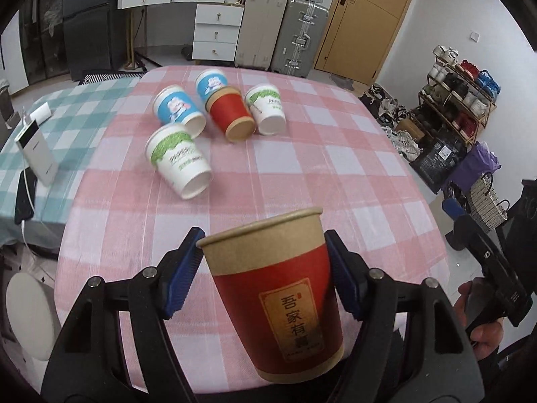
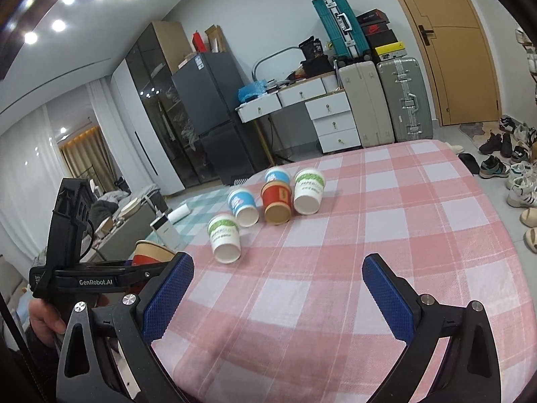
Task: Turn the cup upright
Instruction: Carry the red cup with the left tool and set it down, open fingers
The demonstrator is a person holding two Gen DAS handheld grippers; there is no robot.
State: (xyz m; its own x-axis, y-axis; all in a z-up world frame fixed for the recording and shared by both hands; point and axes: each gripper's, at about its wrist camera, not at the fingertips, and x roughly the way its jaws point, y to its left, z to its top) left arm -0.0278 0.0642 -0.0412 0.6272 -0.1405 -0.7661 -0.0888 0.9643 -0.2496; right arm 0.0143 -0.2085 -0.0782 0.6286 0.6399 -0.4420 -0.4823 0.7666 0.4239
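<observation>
1. A red paper cup with a kraft-brown rim [image 1: 275,299] is clamped between the blue pads of the left gripper [image 1: 265,275], rim up, slightly tilted, above the pink checked tablecloth [image 1: 335,168].
2. The right gripper [image 2: 278,288] is held spread apart, empty.
3. Five paper cups [image 1: 214,124] are seen lying tipped further back.

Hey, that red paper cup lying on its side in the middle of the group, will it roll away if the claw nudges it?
Probably: the red cup lies on its side, so it would likely curve, being tapered. Green-print cup beside it may block it. Looks empty, so probably light and crushable.
</observation>
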